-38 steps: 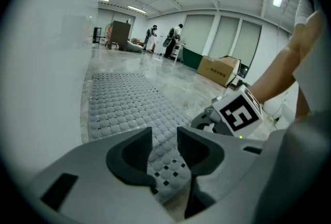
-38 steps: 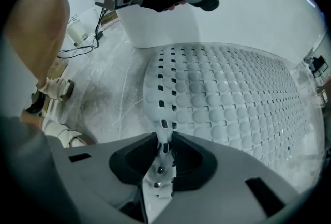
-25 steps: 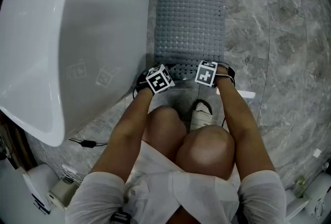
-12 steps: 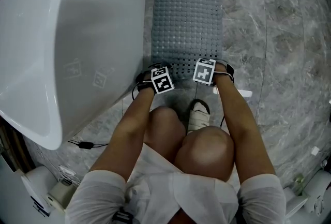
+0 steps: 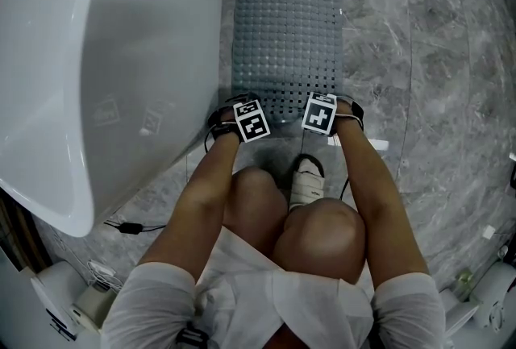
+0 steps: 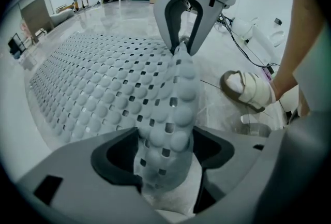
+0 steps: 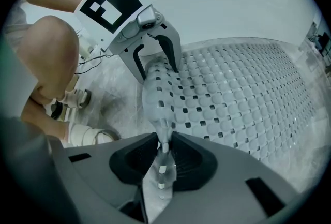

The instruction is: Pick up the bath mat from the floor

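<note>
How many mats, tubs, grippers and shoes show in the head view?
mat: 1
tub: 1
grippers: 2 (left gripper, right gripper)
shoe: 1
total: 5

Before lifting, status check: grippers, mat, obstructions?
Left gripper just opened, bath mat edge loose between jaws. Right gripper shut on mat. Mat mostly flat on floor. Bathtub alongside.

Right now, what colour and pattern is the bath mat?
Bath mat: grey, round bumps with square holes; left gripper view.
</note>
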Demonstrator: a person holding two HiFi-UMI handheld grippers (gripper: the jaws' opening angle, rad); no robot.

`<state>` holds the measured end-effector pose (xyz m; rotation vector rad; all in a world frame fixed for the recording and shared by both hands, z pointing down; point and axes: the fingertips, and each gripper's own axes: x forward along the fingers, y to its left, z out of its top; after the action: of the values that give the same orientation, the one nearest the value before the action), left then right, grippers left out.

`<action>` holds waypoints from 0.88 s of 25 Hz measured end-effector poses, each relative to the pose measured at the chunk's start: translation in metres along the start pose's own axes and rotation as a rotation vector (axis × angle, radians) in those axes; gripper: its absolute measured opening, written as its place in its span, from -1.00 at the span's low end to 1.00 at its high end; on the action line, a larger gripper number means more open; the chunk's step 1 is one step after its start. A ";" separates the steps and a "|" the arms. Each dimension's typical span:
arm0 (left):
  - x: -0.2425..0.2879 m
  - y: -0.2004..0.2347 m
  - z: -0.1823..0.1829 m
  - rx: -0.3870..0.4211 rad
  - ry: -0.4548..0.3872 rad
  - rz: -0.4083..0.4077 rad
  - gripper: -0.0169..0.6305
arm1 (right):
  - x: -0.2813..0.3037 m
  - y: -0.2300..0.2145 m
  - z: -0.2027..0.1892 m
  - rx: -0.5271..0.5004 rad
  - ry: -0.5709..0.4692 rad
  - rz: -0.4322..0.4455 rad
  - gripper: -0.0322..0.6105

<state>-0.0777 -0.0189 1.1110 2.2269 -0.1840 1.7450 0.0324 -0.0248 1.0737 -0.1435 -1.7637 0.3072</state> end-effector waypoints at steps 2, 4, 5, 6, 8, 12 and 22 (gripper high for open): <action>-0.003 0.004 0.001 0.000 -0.010 0.001 -0.01 | -0.002 0.000 0.000 -0.007 -0.006 -0.001 -0.58; -0.005 0.007 0.001 0.000 -0.013 -0.004 -0.18 | -0.001 0.002 0.000 -0.013 -0.018 0.009 -0.58; -0.006 0.009 0.001 0.005 -0.010 -0.008 -0.26 | -0.001 0.004 -0.001 -0.017 -0.025 0.015 -0.58; -0.008 0.010 0.001 0.014 -0.005 -0.010 -0.35 | -0.001 0.006 -0.001 -0.021 -0.031 0.020 -0.58; -0.014 0.010 0.002 0.039 0.005 -0.012 -0.54 | -0.002 0.010 -0.002 -0.021 -0.044 0.025 -0.59; -0.026 0.006 0.007 0.101 0.029 -0.035 -0.70 | -0.007 0.015 -0.004 -0.008 -0.060 0.026 -0.60; -0.037 0.005 0.015 0.102 0.017 -0.086 -0.80 | -0.016 0.011 -0.006 0.031 -0.098 -0.006 -0.61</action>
<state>-0.0751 -0.0318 1.0729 2.2545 0.0045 1.7634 0.0412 -0.0177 1.0570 -0.1022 -1.8548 0.3417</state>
